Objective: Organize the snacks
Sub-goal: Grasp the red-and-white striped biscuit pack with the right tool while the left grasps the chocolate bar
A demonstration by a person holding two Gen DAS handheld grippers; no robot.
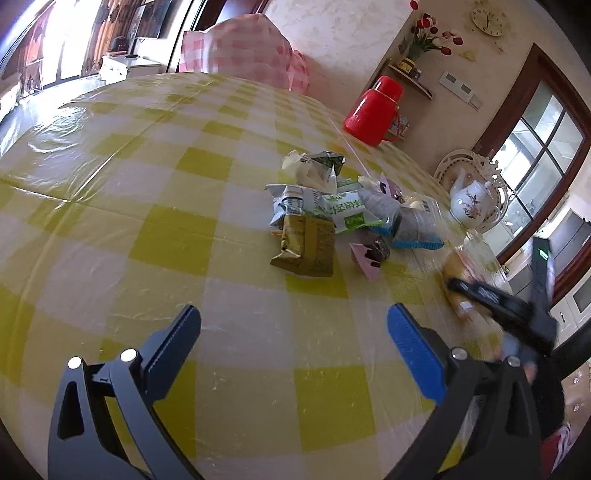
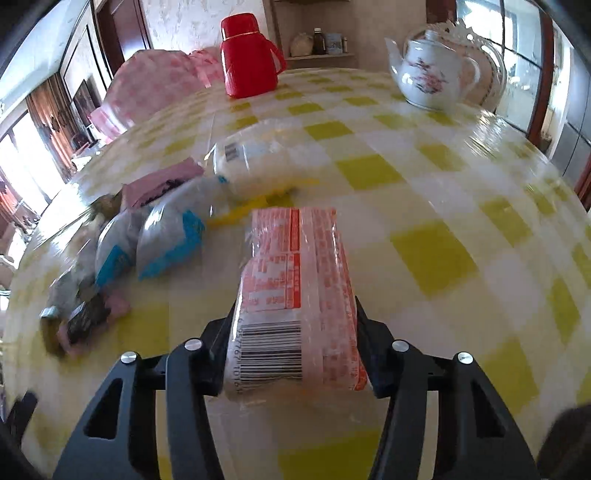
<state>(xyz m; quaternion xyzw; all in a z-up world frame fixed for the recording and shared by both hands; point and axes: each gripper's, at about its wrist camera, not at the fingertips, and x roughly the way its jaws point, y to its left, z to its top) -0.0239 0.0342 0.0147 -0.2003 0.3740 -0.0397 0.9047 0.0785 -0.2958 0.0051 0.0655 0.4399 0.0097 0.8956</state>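
A: Right tongs (image 2: 295,317)?
B: Clenched on the orange-printed snack pack (image 2: 295,280), held just over the worktop (image 2: 424,177), near the snack pile (image 2: 155,236).
A: Left tongs (image 1: 293,332)?
B: Released, nothing between them, hovering short of the pile.
A: Step?
B: Looks like carrying one pack to sort it. Next probably needs a spot to set it down; view's blurred, can't tell where.

one flask (image 1: 373,110), one teapot (image 1: 471,203), roughly nine snack packets (image 1: 332,214)

Sunlit window (image 1: 55,48), cream wall (image 1: 351,33) (clock (image 1: 488,20) hung), checked table (image 1: 147,192).
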